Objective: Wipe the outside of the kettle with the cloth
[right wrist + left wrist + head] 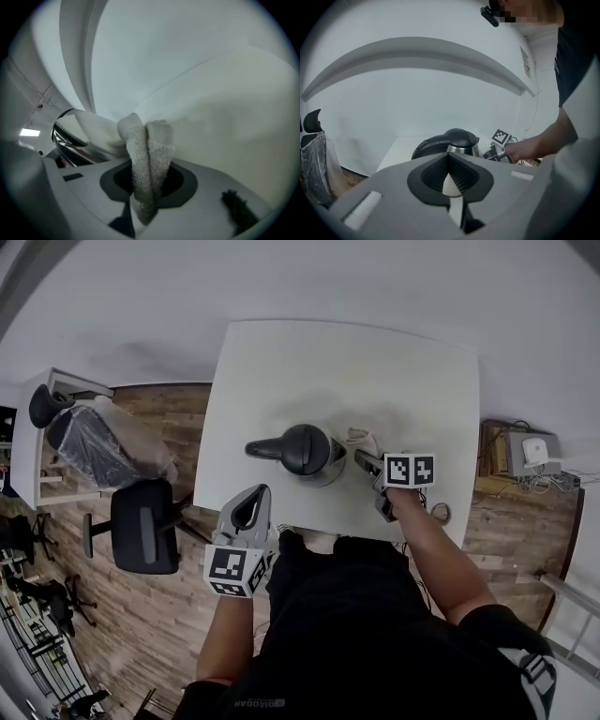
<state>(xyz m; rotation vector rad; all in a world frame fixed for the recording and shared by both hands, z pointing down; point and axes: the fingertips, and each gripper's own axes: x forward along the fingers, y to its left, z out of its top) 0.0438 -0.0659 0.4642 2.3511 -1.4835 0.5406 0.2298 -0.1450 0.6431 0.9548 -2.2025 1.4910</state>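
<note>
A steel kettle with a black lid and a handle pointing left stands mid-table on the white table. My right gripper is shut on a folded white cloth, which it holds against the kettle's right side. In the right gripper view the cloth bulges out between the jaws, and the shiny kettle wall lies just to the left. My left gripper hovers at the table's front edge, short of the kettle, shut and empty. From the left gripper I see the kettle ahead.
A black office chair and a plastic-wrapped chair stand left of the table, beside a white desk. A box with devices and cables sits on the floor to the right. A small ring lies near the table's right front corner.
</note>
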